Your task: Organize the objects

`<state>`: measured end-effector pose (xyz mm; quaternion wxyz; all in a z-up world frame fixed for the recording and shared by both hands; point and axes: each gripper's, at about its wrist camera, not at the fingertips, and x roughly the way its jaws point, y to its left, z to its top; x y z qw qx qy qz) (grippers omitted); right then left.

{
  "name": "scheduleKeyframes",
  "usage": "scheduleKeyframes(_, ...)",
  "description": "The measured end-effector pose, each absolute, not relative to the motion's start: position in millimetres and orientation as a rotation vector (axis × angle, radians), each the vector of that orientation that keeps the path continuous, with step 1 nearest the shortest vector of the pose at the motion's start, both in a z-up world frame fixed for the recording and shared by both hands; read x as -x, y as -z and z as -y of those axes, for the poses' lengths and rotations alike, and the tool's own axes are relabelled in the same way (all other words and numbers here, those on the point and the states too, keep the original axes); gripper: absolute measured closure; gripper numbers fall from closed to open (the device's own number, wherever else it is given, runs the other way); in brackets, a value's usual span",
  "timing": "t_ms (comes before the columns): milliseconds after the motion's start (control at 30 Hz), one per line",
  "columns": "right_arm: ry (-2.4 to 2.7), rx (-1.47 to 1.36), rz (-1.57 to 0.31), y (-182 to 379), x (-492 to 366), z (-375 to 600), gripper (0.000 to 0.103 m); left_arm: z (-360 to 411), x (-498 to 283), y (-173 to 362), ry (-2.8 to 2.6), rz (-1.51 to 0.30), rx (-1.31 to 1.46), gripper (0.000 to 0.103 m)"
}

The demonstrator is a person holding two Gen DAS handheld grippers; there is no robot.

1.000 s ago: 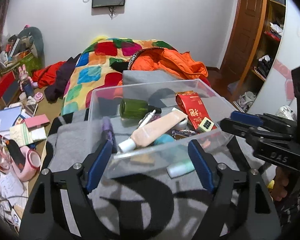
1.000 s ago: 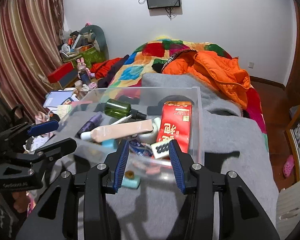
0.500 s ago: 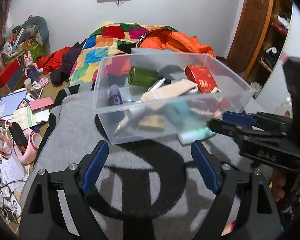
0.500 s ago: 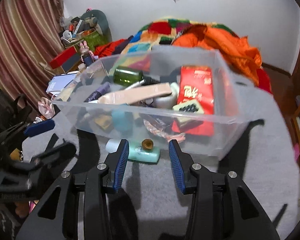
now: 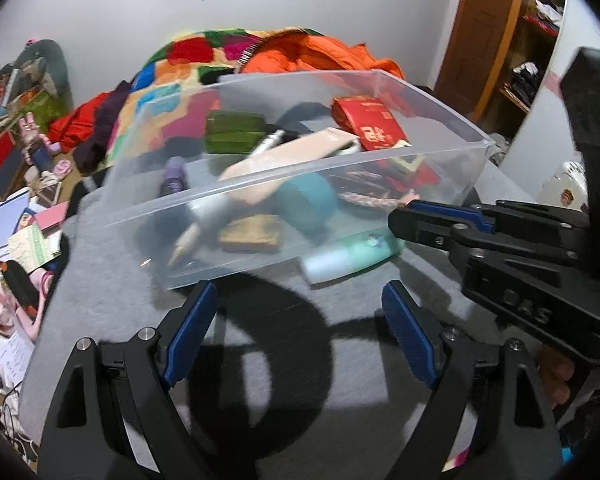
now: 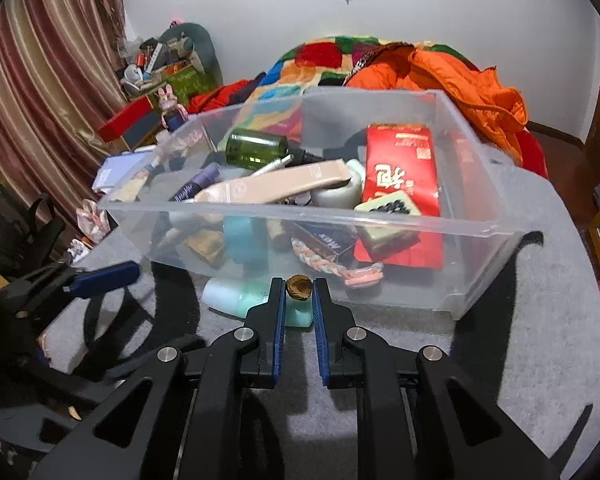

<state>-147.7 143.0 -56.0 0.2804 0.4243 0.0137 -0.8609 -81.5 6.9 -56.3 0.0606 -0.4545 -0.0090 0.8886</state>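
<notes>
A mint-green bottle (image 6: 236, 298) with a brown cap (image 6: 299, 288) lies on the grey mat, against the near wall of a clear plastic bin (image 6: 480, 236). My right gripper (image 6: 298, 300) is closing, its blue pads pressed on the bottle's capped end. In the left wrist view that gripper (image 5: 404, 216) reaches in from the right to the bottle (image 5: 348, 258). My left gripper (image 5: 296, 312) stands wide open above the mat, just in front of the bin (image 5: 260, 184), with nothing between its fingers. One left finger (image 6: 100, 276) shows at the left of the right wrist view.
The bin holds a green bottle (image 6: 256, 152), a red box (image 6: 400, 168), a beige tube (image 6: 276, 188), a purple tube (image 6: 192, 188) and other small items. A bed with a patchwork quilt and orange jacket (image 6: 460, 76) lies behind. Books and clutter (image 5: 16, 232) cover the floor at left.
Both grippers have come down toward the mat in front of the bin. The right jaws have narrowed from half open to pressing on the mint bottle's capped end. The left stays wide.
</notes>
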Motion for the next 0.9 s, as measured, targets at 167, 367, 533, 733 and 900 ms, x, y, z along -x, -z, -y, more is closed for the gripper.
scheduleKeyframes(167,2.353,-1.1,0.02,42.0,145.4,-170.1,0.091,-20.7,103.3,61.2,-2.624,0.065,1.422,0.008)
scheduleKeyframes(367,2.378,-1.087,0.071,36.0,146.4,-189.9,0.091,-30.2,123.3,74.9,-2.589,0.192,1.547,0.004)
scheduleKeyframes(533,2.368,-1.083,0.079,37.0,146.7,-188.9,0.091,-45.4,122.3,80.3,-2.711,0.13,1.572,0.004)
scheduleKeyframes(733,2.359,-1.087,0.085,39.4,146.1,-189.5,0.091,-43.8,118.4,79.2,-2.802,0.185,1.553,0.014)
scheduleKeyframes(900,2.365,-1.082,0.072,37.4,144.0,-187.9,0.091,-43.2,107.7,76.7,-2.815,0.126,1.509,0.03)
